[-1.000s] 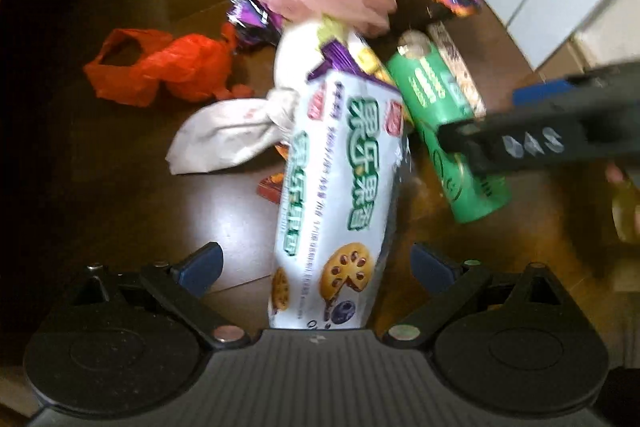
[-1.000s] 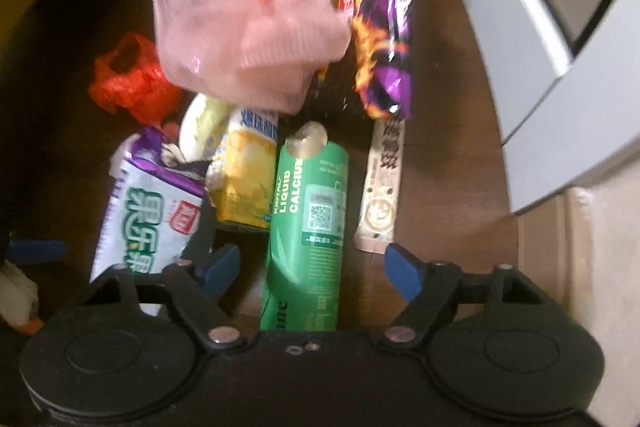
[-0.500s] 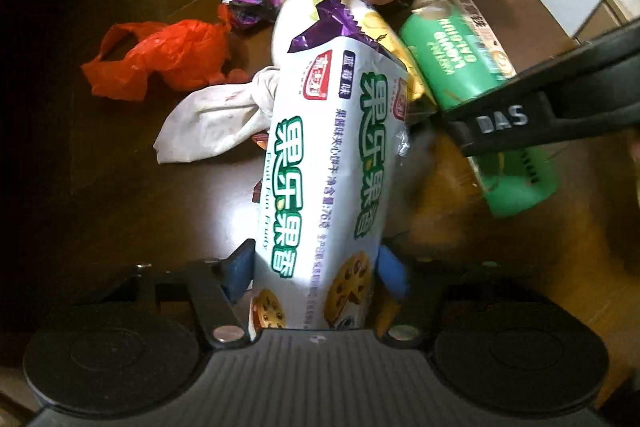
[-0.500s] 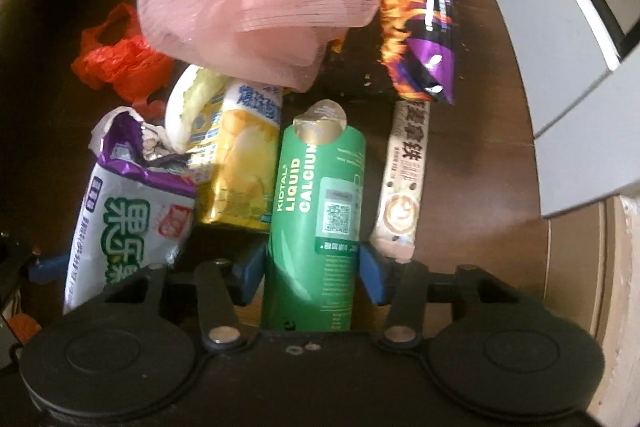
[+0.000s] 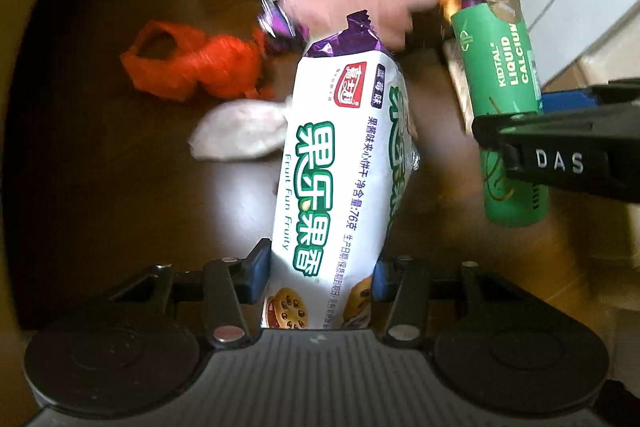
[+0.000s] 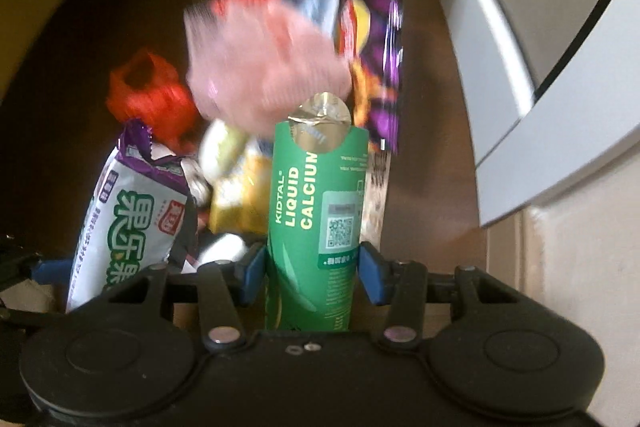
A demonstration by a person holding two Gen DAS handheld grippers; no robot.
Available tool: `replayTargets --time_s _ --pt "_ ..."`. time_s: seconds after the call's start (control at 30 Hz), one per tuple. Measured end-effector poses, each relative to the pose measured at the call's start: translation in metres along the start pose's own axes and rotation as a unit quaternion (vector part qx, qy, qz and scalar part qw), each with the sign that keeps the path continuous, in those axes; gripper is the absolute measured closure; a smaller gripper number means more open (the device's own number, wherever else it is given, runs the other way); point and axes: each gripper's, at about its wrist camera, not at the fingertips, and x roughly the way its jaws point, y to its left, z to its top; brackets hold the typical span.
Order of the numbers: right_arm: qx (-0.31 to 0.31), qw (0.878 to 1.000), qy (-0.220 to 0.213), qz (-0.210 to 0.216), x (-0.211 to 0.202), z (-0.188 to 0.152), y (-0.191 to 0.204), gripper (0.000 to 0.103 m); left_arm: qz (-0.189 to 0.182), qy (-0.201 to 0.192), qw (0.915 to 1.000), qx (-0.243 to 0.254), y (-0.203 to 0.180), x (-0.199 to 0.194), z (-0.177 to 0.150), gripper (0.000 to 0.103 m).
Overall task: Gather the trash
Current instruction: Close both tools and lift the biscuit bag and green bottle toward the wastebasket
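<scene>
Trash's in both your grippers: the left gripper [image 5: 318, 273] is clamped on the biscuit pack [image 5: 340, 163], the right gripper [image 6: 312, 269] on the green box [image 6: 316, 211], both up off the bench [image 5: 100, 167]. Heads up, you're pinching each near its bottom end, so a quick swing could tip one out or drag the pink pouf [image 6: 264, 67] along. Half a second ago both were low in the pile; now they're raised, and everything behind is blurry. The red bag [image 5: 192, 63] hasn't budged.

Both cameras look down their tools, close over the tabletop [image 5: 120, 187]; both views share the green carton [image 6: 316, 219] and biscuit packet [image 5: 340, 167].
</scene>
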Motion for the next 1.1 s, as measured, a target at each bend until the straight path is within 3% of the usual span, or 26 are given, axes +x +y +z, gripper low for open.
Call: replayTargets --time_s 0.23,0.6,0.73,0.97,1.0,1.1 --pt "-0.02 0.996 -0.082 0.013 -0.083 0.047 0.022 0.054 0.007 -0.055 0.9975 -0.044 0.036 -0.095 0.041 0.056" --pt "-0.036 0.977 -0.207 0.041 -0.223 0.152 0.041 0.054 -0.009 -0.153 0.9821 -0.109 0.095 -0.231 0.109 0.056" --pt "-0.031 0.966 -0.252 0.045 -0.244 0.194 0.039 0.054 -0.007 -0.195 0.9753 -0.105 0.109 -0.271 0.139 0.056" --pt "-0.008 0.95 -0.302 0.077 -0.269 0.288 0.032 0.054 -0.023 -0.276 0.9524 -0.127 0.146 -0.339 0.222 0.056" --pt "-0.012 0.941 -0.33 0.081 -0.27 0.302 0.033 0.054 -0.026 -0.284 0.9496 -0.13 0.151 -0.344 0.234 0.056" --pt "-0.028 0.937 -0.344 0.059 -0.268 0.342 0.04 0.054 -0.029 -0.302 0.9438 -0.131 0.163 -0.353 0.271 0.055"
